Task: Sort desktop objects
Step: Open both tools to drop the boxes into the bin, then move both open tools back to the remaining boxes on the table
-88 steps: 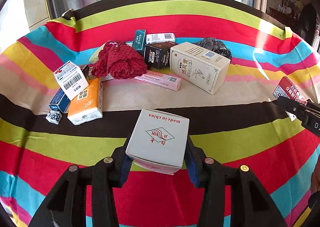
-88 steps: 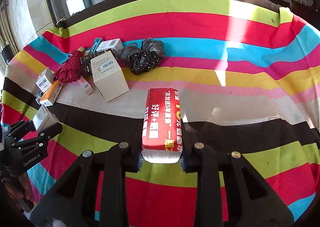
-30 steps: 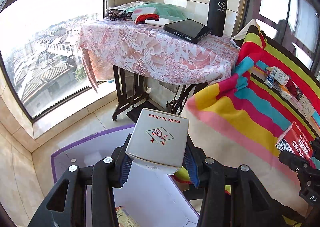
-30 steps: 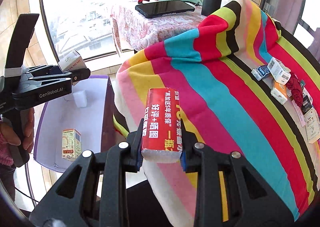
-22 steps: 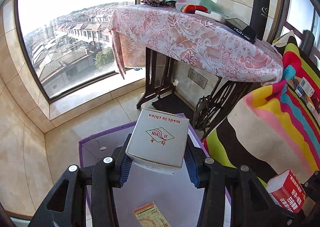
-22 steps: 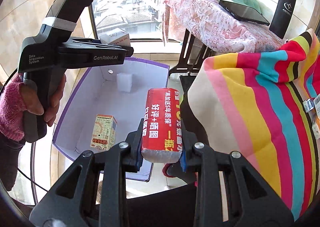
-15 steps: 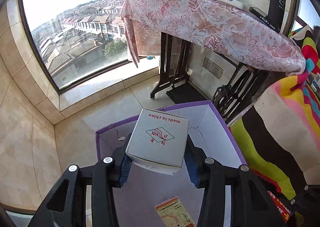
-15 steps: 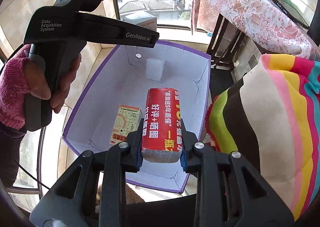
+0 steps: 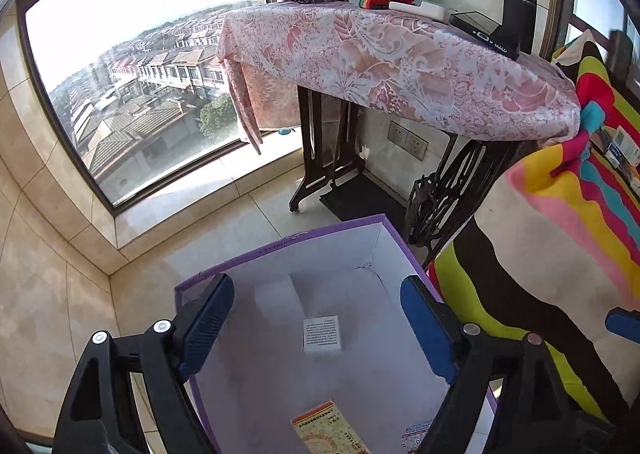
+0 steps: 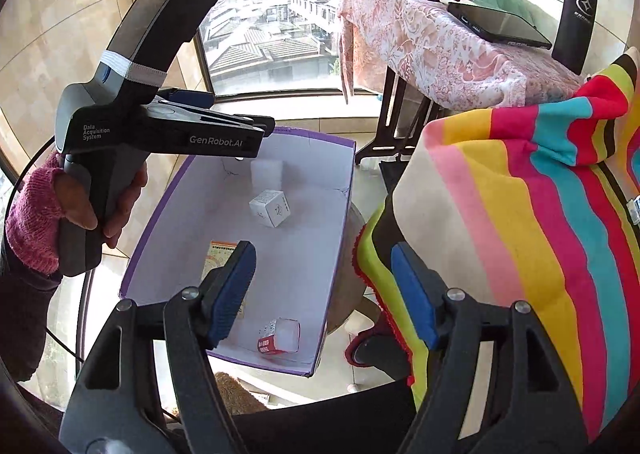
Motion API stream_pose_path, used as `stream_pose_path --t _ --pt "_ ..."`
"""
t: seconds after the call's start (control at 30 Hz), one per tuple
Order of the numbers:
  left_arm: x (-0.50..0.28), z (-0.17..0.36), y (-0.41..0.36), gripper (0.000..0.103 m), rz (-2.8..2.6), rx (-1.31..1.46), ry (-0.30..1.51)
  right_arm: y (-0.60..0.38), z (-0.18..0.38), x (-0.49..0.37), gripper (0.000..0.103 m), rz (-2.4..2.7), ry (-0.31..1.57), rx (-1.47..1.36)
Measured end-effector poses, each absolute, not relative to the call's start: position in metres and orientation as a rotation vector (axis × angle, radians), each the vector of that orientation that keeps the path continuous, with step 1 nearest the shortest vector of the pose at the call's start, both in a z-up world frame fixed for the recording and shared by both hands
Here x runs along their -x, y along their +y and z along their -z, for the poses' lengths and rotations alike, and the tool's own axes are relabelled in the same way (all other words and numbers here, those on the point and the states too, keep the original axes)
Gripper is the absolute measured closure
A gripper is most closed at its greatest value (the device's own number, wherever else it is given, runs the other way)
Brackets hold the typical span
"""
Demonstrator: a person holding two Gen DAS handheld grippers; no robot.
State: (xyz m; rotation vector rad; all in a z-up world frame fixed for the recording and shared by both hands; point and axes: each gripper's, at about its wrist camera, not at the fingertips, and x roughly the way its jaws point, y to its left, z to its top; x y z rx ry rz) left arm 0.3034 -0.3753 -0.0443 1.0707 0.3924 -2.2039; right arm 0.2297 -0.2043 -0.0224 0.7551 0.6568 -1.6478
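Observation:
A purple-rimmed white bin (image 9: 280,244) (image 10: 308,140) stands on the floor beside the striped table. Both grippers hang open and empty above it. The white box (image 9: 322,335) (image 10: 270,208) lies inside the bin. The red box (image 10: 279,336) lies at the bin's near end. An orange-patterned box (image 9: 328,432) (image 10: 218,254) also lies in the bin. My left gripper (image 9: 318,324) shows in the right wrist view (image 10: 256,128), held by a gloved hand. My right gripper (image 10: 324,290) has its jaws wide apart.
The striped table (image 9: 560,238) (image 10: 520,214) is on the right, with several boxes at its far edge (image 9: 624,140). A side table with pink cloth (image 9: 400,62) (image 10: 432,42) holds a tablet, a black bottle and clothes. A white block (image 10: 267,173) sits in the bin's far end.
Both grippers have opened. The white box has dropped from my left gripper and the red box from my right gripper into the bin.

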Motion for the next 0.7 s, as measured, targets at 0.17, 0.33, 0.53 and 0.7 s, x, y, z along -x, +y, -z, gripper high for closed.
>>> stream_pose_path --t 0.17,0.33,0.53,0.7 --pt "-0.249 0.026 -0.314 0.017 2.422 -1.105 0.325 -0.136 -0.007 -0.177 0.025 1.878 0.550 -0.750" --pt "-0.183 0.004 -0.243 0.017 2.630 -1.136 0.238 -0.059 -0.022 -0.116 0.022 2.117 0.424 -0.815" --pt "-0.087 -0.008 -0.166 0.017 2.785 -1.170 0.147 0.022 -0.020 -0.052 0.022 2.322 0.293 -0.937" --pt "-0.008 -0.015 -0.130 0.017 2.828 -1.217 0.276 0.062 -0.017 -0.015 0.022 2.405 0.283 -0.978"
